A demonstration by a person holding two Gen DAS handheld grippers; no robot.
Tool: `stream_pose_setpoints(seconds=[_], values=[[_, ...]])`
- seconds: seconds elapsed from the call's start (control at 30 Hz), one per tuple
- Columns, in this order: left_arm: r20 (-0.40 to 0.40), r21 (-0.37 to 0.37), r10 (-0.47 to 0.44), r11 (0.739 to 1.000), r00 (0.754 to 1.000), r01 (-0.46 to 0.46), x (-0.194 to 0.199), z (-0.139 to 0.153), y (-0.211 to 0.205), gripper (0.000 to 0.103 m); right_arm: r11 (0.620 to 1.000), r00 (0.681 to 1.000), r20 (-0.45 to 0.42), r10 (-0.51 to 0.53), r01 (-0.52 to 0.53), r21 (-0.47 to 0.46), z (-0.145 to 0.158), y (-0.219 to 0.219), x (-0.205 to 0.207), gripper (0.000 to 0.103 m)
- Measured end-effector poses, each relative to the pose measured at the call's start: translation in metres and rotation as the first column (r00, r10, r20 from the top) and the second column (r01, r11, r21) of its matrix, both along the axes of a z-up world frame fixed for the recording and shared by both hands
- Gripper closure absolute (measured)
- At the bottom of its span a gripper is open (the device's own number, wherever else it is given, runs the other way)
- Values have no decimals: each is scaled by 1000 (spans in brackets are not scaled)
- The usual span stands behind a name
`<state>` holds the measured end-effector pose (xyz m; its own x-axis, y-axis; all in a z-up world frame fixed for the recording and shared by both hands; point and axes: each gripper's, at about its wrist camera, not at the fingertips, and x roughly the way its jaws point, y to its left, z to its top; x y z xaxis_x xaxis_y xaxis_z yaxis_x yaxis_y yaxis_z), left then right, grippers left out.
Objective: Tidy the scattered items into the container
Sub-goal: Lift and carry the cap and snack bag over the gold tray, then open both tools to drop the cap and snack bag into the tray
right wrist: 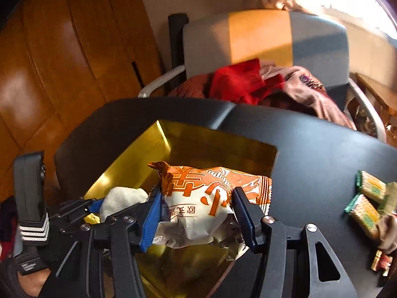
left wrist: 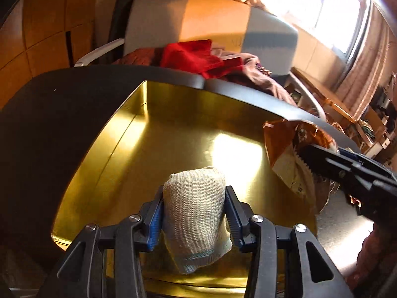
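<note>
Left tool is clenched on a rolled knit cloth, off-white with a pale blue hem. The cloth hangs between the blue pads above the gold tin, over the tin's near half; whether it touches the floor of the tin cannot be told.

Right tool is clenched on a snack pack, orange and white with printed characters, crumpled at the near end. The pack sits above the tin, toward its right wall. In the left wrist view the right tool and pack come in over the tin's right rim.

Tin: shiny gold inside, square corners, strong glare patch on the floor. It stands on a matte black bench, close to the far edge.

Near the right edge of the bench lie several small biscuit packs, green and yellow, well apart from the tin, plus a small red-and-gold item nearer the front.

Room: behind the far edge stands a grey chair with metal arms, heaped with red cloth and brown clothes. Wood panelling is on the left; a bright curtained window on the right. A sunlit band falls across the chair back.
</note>
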<state>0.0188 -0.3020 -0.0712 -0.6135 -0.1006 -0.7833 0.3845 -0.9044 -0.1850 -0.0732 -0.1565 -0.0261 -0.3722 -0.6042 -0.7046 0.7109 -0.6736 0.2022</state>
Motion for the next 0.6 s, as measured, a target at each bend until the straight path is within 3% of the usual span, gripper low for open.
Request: stream_pose_setpoints(seconds=[0.17,0.43,0.6], values=[[21,14,60,998,998,-60,7,-9,-16,57,998,998,52,30,-32,46,-23,-19,-5,45],[-1,6,89,996,996,-89,16,-3,-17,54,999,996,83,29,-28,-14,-24,-13,0,43],[-55,8,105,994,993,-105,25,18,-13,54,996,996,86,-30,37,-86,-14,12,8,42]])
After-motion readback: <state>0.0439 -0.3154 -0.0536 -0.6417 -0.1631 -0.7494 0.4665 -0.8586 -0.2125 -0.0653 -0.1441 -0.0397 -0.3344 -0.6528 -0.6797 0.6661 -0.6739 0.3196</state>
